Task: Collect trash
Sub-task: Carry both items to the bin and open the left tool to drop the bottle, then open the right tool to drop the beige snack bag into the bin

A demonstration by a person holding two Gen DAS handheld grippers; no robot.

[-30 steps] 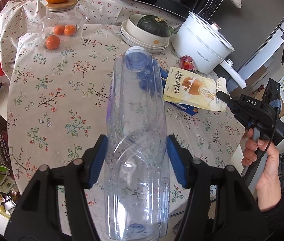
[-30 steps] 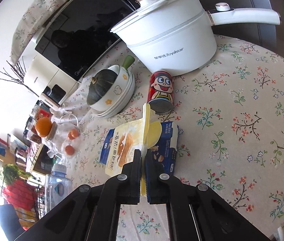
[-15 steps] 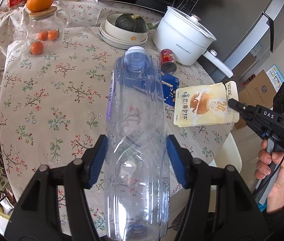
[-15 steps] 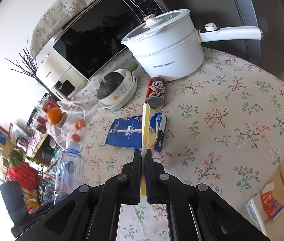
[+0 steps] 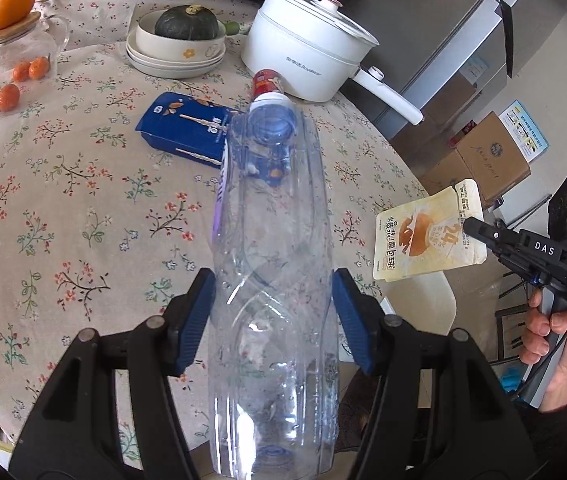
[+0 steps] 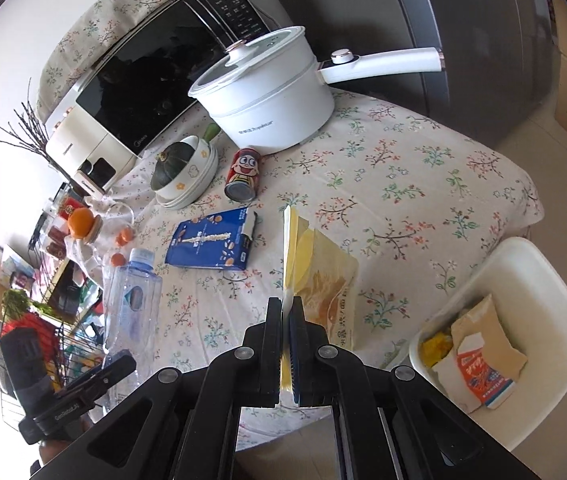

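My left gripper (image 5: 273, 312) is shut on a large clear plastic bottle (image 5: 271, 264) with a white cap, held above the floral table's front edge; the bottle also shows in the right wrist view (image 6: 131, 300). My right gripper (image 6: 288, 312) is shut on a yellow snack pouch (image 6: 315, 272), held in the air at the table's right edge; the pouch shows in the left wrist view (image 5: 427, 236). A blue snack box (image 5: 187, 132) and a red can (image 6: 243, 180) lie on the table. A white bin (image 6: 523, 320) with paper trash in it stands below right of the pouch.
A white electric pot (image 5: 307, 60) with a long handle, stacked bowls with a green squash (image 5: 181, 36), a glass jar with oranges (image 5: 15, 52) and a microwave (image 6: 163, 80) stand at the table's back. Cardboard boxes (image 5: 483, 160) sit on the floor by the fridge.
Both grippers pulled back toward the table's front right edge. The yellow pouch came off the blue box and now hangs beyond the table edge, close to the white bin.
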